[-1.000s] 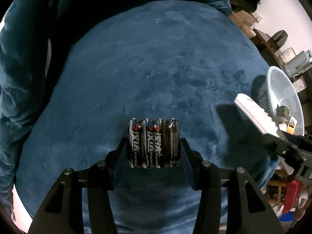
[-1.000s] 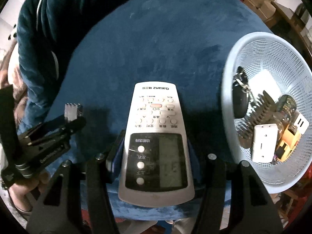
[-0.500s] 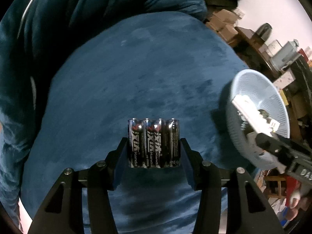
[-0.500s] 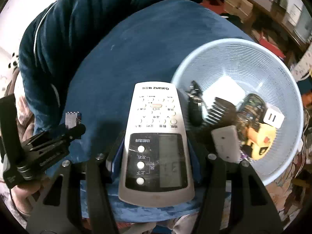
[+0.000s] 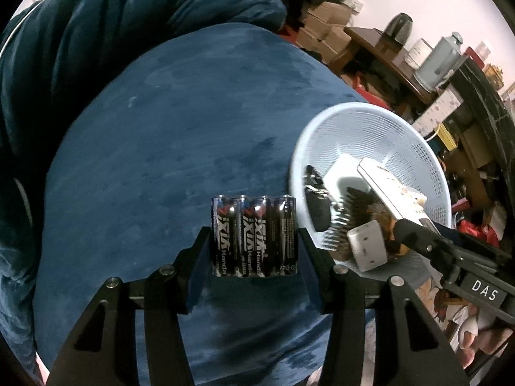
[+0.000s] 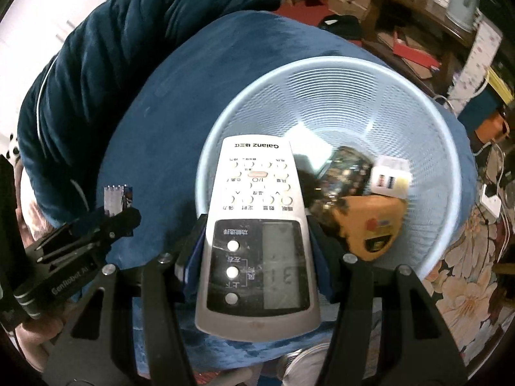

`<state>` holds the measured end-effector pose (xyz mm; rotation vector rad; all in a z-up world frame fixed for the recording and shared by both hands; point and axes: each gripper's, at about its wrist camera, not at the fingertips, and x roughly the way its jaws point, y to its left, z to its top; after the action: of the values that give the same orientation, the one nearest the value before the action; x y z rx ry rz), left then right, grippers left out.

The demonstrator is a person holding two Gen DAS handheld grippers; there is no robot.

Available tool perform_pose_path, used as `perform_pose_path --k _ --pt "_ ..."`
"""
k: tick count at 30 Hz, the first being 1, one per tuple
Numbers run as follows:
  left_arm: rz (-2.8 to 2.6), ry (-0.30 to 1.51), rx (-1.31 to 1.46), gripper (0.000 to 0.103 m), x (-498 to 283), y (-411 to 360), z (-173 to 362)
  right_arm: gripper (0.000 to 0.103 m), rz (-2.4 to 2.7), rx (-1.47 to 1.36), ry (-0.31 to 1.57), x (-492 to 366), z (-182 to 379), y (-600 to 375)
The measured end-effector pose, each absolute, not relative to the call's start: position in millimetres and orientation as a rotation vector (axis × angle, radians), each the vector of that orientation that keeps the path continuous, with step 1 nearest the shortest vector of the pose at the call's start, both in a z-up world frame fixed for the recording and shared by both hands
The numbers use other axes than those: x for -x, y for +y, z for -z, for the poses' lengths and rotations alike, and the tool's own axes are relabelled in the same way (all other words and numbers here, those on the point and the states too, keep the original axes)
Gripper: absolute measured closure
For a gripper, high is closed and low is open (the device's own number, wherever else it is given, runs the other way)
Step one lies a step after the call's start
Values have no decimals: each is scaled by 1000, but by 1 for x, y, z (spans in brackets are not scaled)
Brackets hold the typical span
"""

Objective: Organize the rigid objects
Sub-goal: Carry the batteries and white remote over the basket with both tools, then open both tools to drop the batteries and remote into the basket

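A shrink-wrapped pack of black batteries [image 5: 254, 236] stands upright between the jaws of my left gripper [image 5: 254, 241], which is shut on it just left of the pale blue mesh basket [image 5: 370, 119]. My right gripper [image 6: 257, 244] is shut on a white Galanz remote control [image 6: 257, 199], whose far end hangs over the basket [image 6: 354, 96]. The basket holds a yellow object [image 6: 370, 225], a white adapter [image 6: 389, 181], a dark jar [image 6: 344, 173], a comb [image 5: 341, 222] and a white plate [image 5: 367, 249]. The left gripper [image 6: 119, 218] shows at the left of the right wrist view.
The basket sits at the right edge of a round blue velvet cushion [image 5: 161, 128]. A bunched blue blanket [image 5: 96, 32] lies behind it. Cardboard boxes [image 5: 322, 32] and a wooden table with a kettle [image 5: 434, 61] stand at the back right. Floral flooring [image 6: 466, 273] lies below.
Both grippers have moved right toward the basket with their loads. The remote's tip has gone from beside the basket to over it, and the battery pack has come close to the rim.
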<state>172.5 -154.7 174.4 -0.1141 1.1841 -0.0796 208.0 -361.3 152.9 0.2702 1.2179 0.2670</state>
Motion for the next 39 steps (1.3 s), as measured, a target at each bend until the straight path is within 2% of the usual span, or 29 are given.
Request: perform_pose_path --k 17,39 --pt "169 1211 50 50 -205 -227 -170 45 -190 -367 1207 -223 -143 -415" --pt "191 1253 41 50 -243 -260 -142 45 -151 -411 1212 -242 -130 -430"
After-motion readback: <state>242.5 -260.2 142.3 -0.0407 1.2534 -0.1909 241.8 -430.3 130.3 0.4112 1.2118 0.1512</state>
